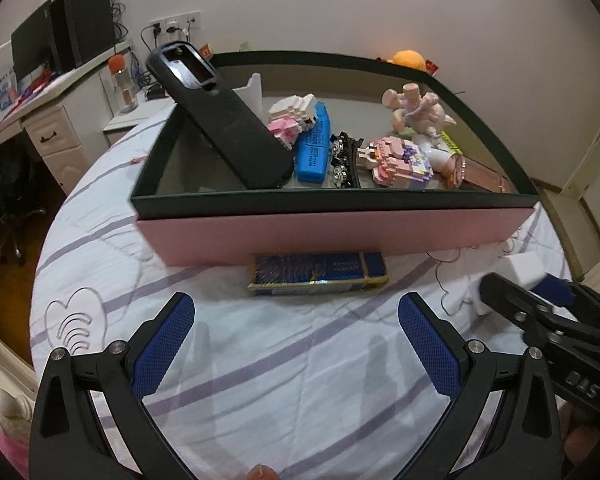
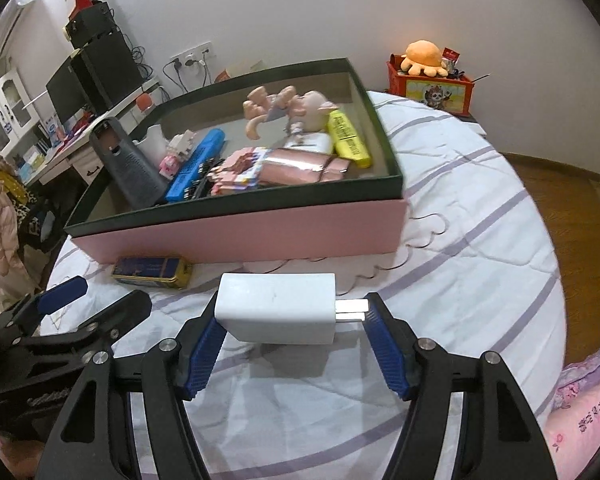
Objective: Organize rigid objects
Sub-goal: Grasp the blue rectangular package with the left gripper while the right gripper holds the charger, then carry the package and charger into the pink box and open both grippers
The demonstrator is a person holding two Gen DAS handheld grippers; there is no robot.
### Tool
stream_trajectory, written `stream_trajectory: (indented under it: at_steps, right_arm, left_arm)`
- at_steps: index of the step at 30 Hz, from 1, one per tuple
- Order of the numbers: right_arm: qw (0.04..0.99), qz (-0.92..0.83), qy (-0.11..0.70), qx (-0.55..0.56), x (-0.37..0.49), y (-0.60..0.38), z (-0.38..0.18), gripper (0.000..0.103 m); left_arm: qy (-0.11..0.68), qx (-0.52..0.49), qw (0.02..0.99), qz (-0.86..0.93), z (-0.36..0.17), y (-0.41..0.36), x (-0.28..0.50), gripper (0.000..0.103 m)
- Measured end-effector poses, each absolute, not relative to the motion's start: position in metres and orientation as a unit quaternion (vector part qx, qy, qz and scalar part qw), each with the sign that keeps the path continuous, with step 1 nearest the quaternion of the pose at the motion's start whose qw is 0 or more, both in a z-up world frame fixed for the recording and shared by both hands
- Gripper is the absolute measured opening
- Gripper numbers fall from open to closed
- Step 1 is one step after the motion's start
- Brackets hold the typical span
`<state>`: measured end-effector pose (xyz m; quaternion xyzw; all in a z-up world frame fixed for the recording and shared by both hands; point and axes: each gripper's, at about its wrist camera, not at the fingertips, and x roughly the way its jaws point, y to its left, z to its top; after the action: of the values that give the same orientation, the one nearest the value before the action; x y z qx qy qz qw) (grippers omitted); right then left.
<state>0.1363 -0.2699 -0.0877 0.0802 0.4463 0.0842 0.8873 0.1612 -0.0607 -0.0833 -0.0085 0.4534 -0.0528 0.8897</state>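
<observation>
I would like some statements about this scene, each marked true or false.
1. The right gripper holds a white charger. True.
2. The left gripper holds the blue tin. False: it is open and empty; the tin lies on the bed in front of the box.
3. The yellow highlighter is inside the box. True.
4. The box is empty. False: it holds toys and other things.

White charger (image 2: 276, 307) lies flat, prongs right; blue tin (image 2: 151, 271) beside pink box (image 2: 260, 228).
</observation>
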Motion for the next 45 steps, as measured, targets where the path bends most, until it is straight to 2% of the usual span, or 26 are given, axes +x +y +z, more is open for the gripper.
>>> stream_trajectory:
  at_steps: [11,13,15,33,45]
  right_arm:
    - [0.886,0.086,0.447,0.095,0.146,-0.293,-0.092,0.068]
    - [0.885,0.087,0.448,0.096,0.146,-0.294,-0.094,0.068]
    - [0.884,0.089,0.448,0.097,0.146,-0.295,-0.094,0.068]
    - [0.891,0.110,0.434,0.079,0.124,-0.268,-0.069,0.068]
    - [0.913,0.125,0.388,0.030,0.133,-0.242,-0.006,0.068]
  left_arm:
    - [0.462,-0.001,0.887,-0.002,-0.104,-0.078,0.193,0.102]
    - [0.458,-0.010,0.889,0.000,-0.103,-0.074,0.193,0.097]
    - [0.454,0.001,0.891,0.000,-0.101,-0.074,0.188,0.083]
    - [0.446,-0.021,0.894,-0.025,-0.070,-0.031,0.135,0.083]
    - [0.375,-0.023,0.926,-0.038,0.016,-0.006,0.141,0.083]
